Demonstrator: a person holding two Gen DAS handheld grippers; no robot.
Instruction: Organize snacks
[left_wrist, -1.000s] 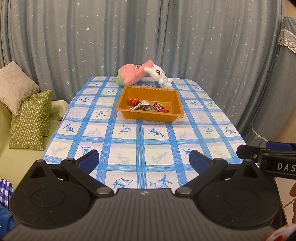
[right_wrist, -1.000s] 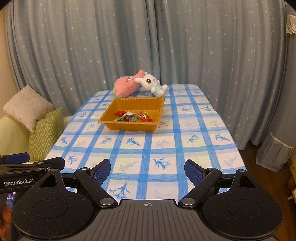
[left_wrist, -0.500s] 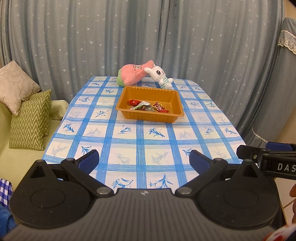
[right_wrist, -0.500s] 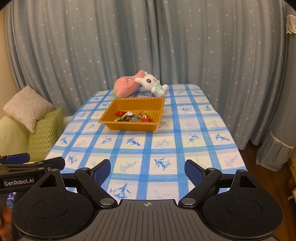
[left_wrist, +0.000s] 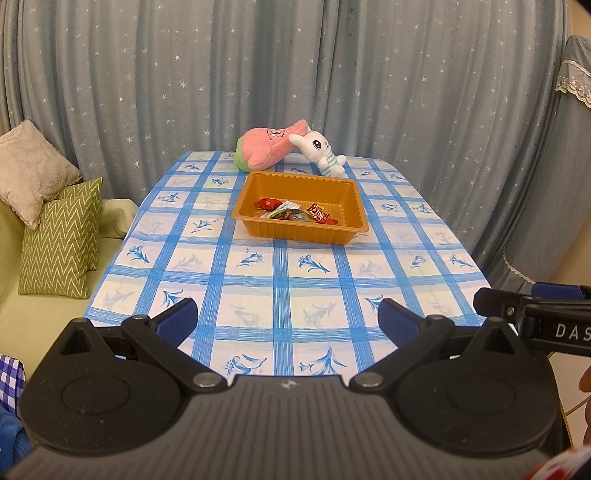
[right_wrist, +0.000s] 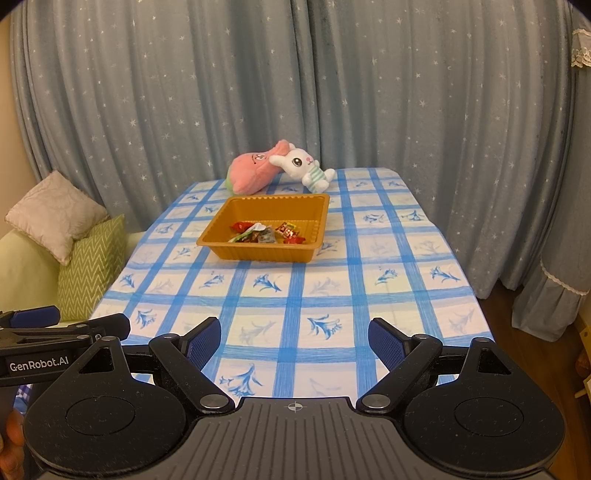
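Blue-checked tablecloth (left_wrist: 288, 280): orange tray (left_wrist: 354, 225) at the far middle, wrapped snacks (left_wrist: 295, 214) inside, plush rabbit (left_wrist: 321, 149) behind. Your left gripper (left_wrist: 288, 317) and right gripper (right_wrist: 295, 338): both spread wide, empty, over the near edge.

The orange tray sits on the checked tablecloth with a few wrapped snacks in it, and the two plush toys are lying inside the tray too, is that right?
Not quite. The orange tray does sit on the checked tablecloth with wrapped snacks in it, but the pink plush and the white bunny plush lie on the cloth behind the tray, not inside it. The right wrist view shows this clearly.
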